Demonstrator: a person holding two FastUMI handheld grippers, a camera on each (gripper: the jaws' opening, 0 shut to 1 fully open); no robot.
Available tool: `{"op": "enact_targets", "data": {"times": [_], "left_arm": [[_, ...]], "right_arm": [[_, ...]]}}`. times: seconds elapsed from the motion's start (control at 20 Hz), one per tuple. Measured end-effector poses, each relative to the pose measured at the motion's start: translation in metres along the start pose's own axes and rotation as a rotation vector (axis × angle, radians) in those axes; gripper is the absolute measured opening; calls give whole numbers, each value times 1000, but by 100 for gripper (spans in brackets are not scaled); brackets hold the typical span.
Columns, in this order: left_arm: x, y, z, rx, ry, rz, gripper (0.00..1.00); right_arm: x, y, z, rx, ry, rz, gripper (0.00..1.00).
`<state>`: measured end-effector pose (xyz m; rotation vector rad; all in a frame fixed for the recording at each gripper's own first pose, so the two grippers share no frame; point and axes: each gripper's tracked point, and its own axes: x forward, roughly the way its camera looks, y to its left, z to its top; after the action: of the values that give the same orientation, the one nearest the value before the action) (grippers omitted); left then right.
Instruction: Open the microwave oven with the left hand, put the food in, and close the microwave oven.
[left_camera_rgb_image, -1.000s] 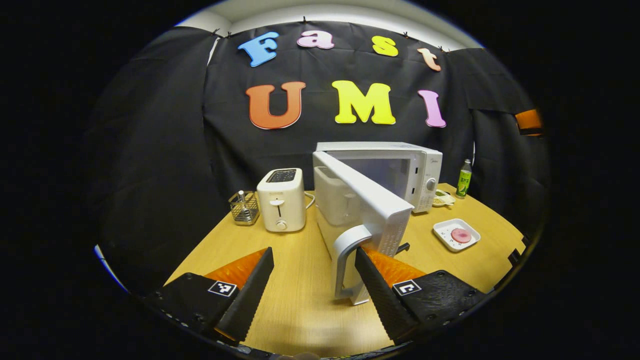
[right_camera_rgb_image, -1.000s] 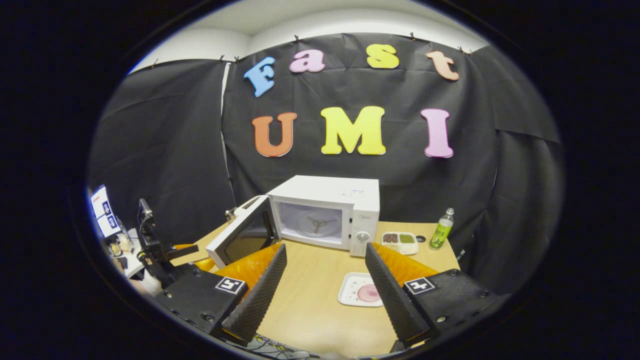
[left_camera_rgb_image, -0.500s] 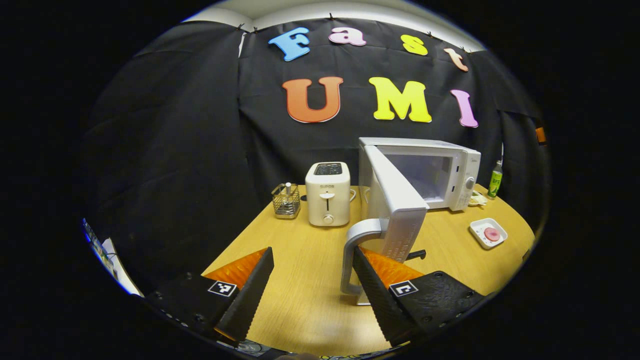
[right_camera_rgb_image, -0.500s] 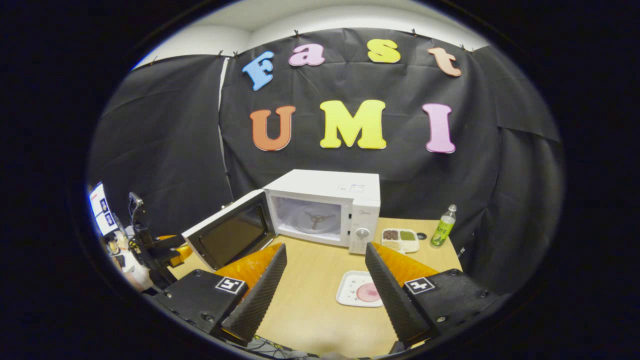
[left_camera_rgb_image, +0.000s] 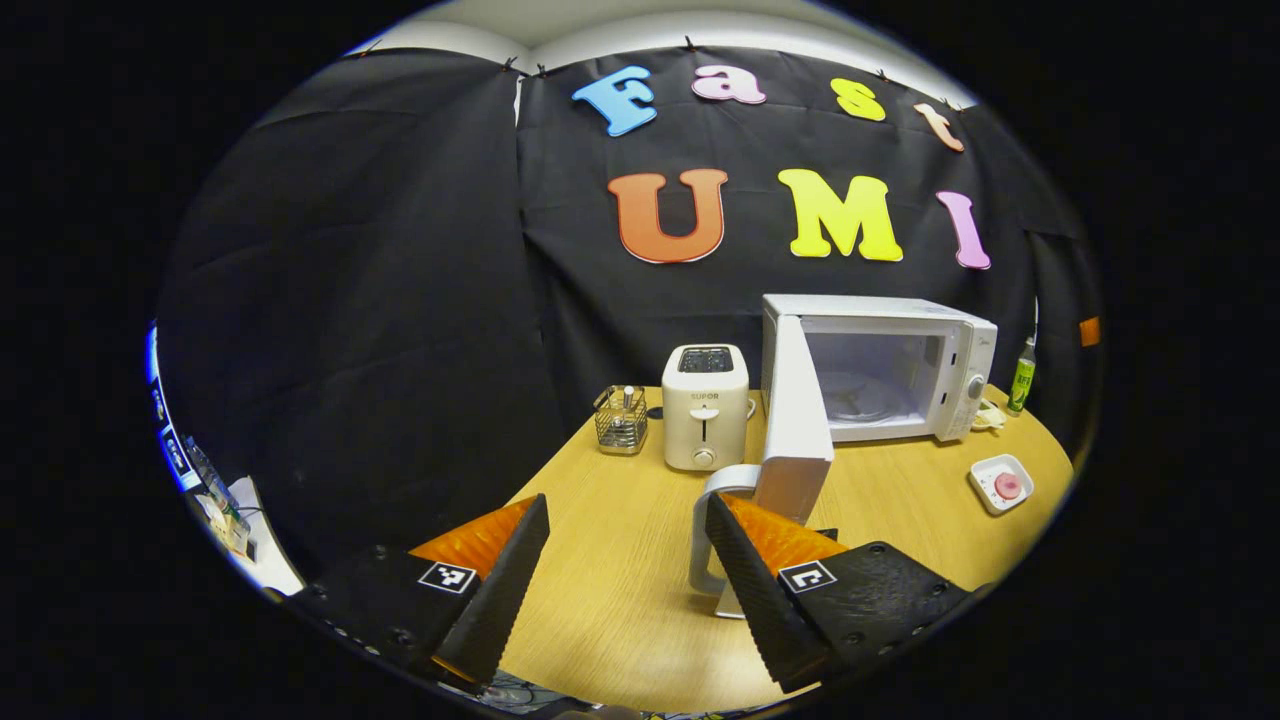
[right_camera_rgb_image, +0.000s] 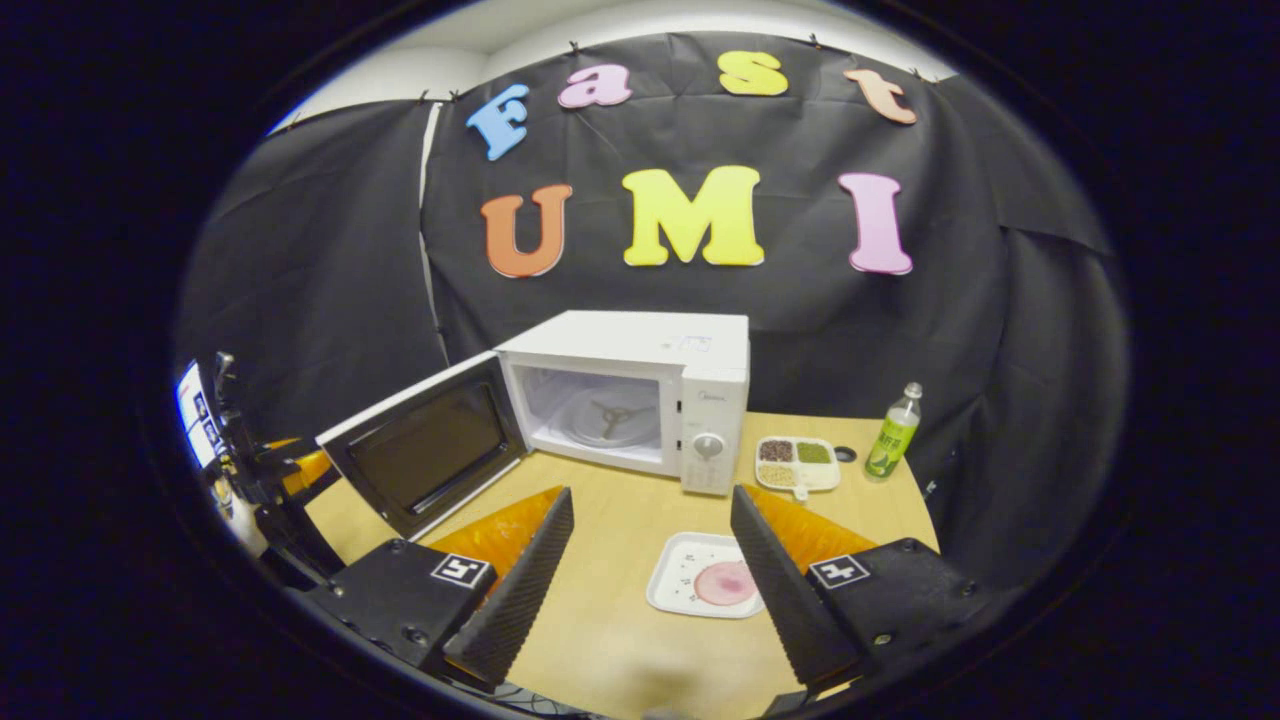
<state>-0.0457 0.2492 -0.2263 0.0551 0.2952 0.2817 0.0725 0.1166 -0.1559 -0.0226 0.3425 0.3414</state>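
On the wooden worktop (right_camera_rgb_image: 620, 660) the microwave (right_camera_rgb_image: 640, 395) stands with its door (right_camera_rgb_image: 425, 455) swung wide, turntable visible in the right gripper view. The left gripper view adds a toaster (left_camera_rgb_image: 705, 405) (wire basket (left_camera_rgb_image: 620, 420) beside it). The left gripper (left_camera_rgb_image: 625, 570) has its fingers spread, one tucked behind the door handle (left_camera_rgb_image: 712, 530). The right gripper (right_camera_rgb_image: 650, 575), fingers released, hovers over the food plate (right_camera_rgb_image: 708, 588).

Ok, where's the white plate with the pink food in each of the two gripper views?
Left gripper view: the plate lies far right on the table, right of the open microwave door.
Right gripper view: the plate lies low in the middle, between the right gripper fingers.
Shared landmark: the microwave, which stands behind the plate.
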Motion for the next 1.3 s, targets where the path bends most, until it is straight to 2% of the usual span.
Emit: {"op": "enact_targets", "data": {"times": [0.05, 0.1, 0.15, 0.25, 0.3, 0.35, 0.4, 0.45, 0.5, 0.6, 0.65, 0.9, 0.95, 1.0, 1.05, 1.1, 1.15, 1.2, 1.25, 1.3], "left_arm": [[-6, -4, 4, -4, -3, 1, 94], [-11, -8, 11, -3, -12, -2, 95], [-17, -12, 19, -1, -26, 1, 95], [-30, -24, 39, -3, -59, -9, 95], [-33, -29, 50, -6, -74, -12, 95], [-37, -37, 60, -13, -84, -20, 95], [-40, -46, 69, -15, -95, -26, 95], [-42, -53, 80, -10, -110, -27, 95], [-43, -62, 91, -3, -124, -32, 95], [-42, -79, 110, 6, -150, -38, 95], [-41, -87, 120, 2, -156, -40, 95], [-34, -131, 156, -5, -204, -77, 96], [-32, -139, 159, 6, -199, -73, 96], [-31, -147, 164, 18, -199, -76, 96], [-30, -155, 169, 28, -200, -76, 96], [-30, -163, 173, 35, -198, -82, 96], [-30, -173, 175, 36, -196, -92, 95], [-29, -180, 175, 33, -183, -97, 96], [-29, -186, 173, 27, -167, -100, 96], [-30, -192, 174, 17, -153, -101, 96]], "right_arm": [[10, -10, -10, 4, 26, 0, 100], [19, -19, -17, 11, 44, -2, 94], [30, -27, -24, 21, 62, -3, 100], [55, -47, -45, 38, 130, -11, 100], [68, -55, -54, 47, 153, -6, 94], [79, -62, -63, 56, 180, -3, 100], [91, -68, -75, 67, 210, 2, 100], [101, -75, -87, 80, 241, 9, 92], [111, -84, -99, 100, 276, 14, 94], [130, -102, -121, 143, 334, 9, 87], [138, -113, -132, 155, 362, 2, 77], [153, -128, -189, 270, 553, 51, 53], [154, -127, -194, 292, 576, 62, 51], [155, -128, -198, 299, 600, 69, 59], [158, -129, -203, 305, 619, 72, 45], [160, -126, -206, 312, 634, 88, 36], [161, -126, -208, 317, 650, 89, 32], [163, -126, -207, 325, 647, 99, 35], [164, -126, -210, 321, 679, 108, 20], [164, -127, -209, 309, 691, 109, 27]]}}
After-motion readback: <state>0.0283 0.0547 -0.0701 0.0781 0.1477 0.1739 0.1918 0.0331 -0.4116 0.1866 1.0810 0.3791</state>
